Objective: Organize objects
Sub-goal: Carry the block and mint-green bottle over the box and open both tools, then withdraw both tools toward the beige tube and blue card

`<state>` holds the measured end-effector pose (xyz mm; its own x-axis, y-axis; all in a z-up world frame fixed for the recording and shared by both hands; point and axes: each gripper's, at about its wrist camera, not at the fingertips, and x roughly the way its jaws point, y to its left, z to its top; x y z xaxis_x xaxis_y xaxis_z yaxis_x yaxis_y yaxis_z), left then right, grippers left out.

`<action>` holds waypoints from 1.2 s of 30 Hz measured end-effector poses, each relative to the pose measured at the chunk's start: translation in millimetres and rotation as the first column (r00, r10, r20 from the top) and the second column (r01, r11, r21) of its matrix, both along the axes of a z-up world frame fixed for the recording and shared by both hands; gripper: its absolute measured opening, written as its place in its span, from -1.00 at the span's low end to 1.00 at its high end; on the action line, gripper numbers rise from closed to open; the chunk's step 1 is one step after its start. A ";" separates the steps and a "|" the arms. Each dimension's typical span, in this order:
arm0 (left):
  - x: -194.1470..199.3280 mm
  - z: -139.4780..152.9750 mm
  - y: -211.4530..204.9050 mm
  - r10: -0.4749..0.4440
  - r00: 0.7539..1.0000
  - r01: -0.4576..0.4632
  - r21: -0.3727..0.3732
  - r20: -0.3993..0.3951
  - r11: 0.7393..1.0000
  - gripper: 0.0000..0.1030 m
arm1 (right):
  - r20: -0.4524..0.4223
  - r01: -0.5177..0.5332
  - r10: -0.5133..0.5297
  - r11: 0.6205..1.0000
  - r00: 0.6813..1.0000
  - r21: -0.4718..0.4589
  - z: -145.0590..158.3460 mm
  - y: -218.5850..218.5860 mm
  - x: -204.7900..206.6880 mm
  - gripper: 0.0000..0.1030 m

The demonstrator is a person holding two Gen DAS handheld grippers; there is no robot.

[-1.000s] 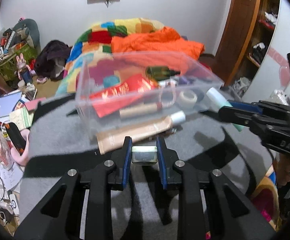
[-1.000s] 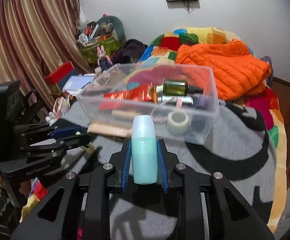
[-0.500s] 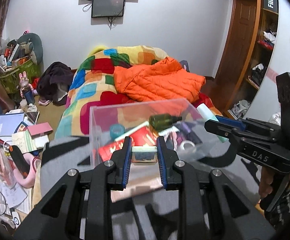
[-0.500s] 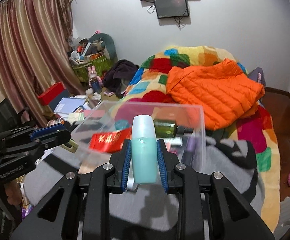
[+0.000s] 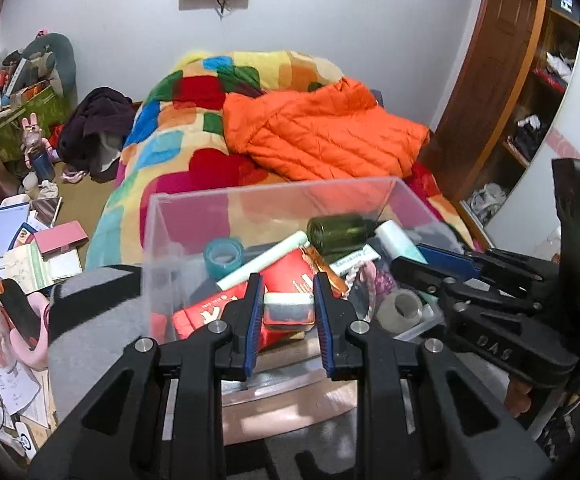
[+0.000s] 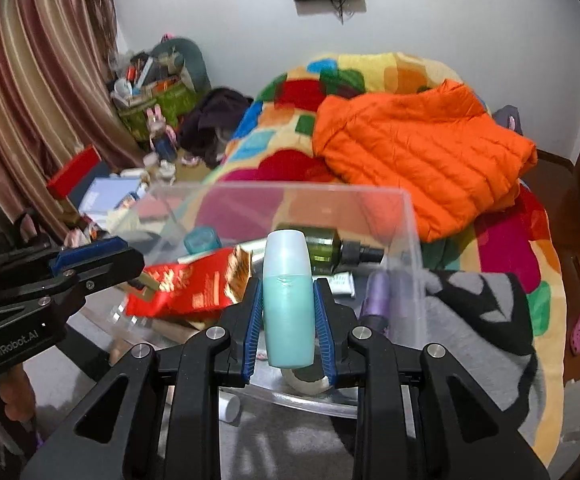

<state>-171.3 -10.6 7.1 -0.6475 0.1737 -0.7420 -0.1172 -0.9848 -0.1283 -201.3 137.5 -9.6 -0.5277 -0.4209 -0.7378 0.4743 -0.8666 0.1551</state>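
A pale teal bottle (image 6: 288, 312) with a frosted lighter cap is seen between blue-padded black fingers (image 6: 252, 332). Inside the clear bin (image 5: 217, 208), a red packet (image 5: 225, 312) printed in gold, a dark green bottle (image 5: 340, 232) and a teal tape roll (image 5: 223, 254) are shown. A small jar (image 5: 288, 311) with a cream lid and dark body is seen. The blanket (image 6: 474, 320) is patterned grey and black; the quilt (image 5: 185, 128) is patched in many colours, with an orange jacket (image 5: 322, 136) on it

Bedroom: quilted bed (image 5: 193, 136), curtains (image 6: 37, 92).
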 end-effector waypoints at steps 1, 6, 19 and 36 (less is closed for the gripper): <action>1.3 -1.3 2.3 -0.003 1.000 0.003 -0.007 -0.003 1.000 -0.53 | 0.002 -0.003 0.003 1.000 1.000 0.007 -2.1 -1.1 -0.3 -0.55; 11.5 6.2 7.3 -0.019 0.999 0.018 -0.022 -0.033 1.000 -0.52 | -0.010 -0.026 0.026 0.999 1.000 0.025 0.0 -4.8 6.4 -0.55; 76.7 12.7 -10.4 -0.011 0.997 0.006 -0.064 -0.079 0.998 0.07 | -0.026 -0.136 0.135 0.990 0.990 -0.037 17.8 14.3 72.8 -0.19; 72.1 -69.9 -22.9 -0.018 0.987 0.037 -0.118 0.160 0.992 0.21 | 0.082 -0.186 0.186 0.982 0.979 -0.006 -33.8 -21.0 64.2 -0.06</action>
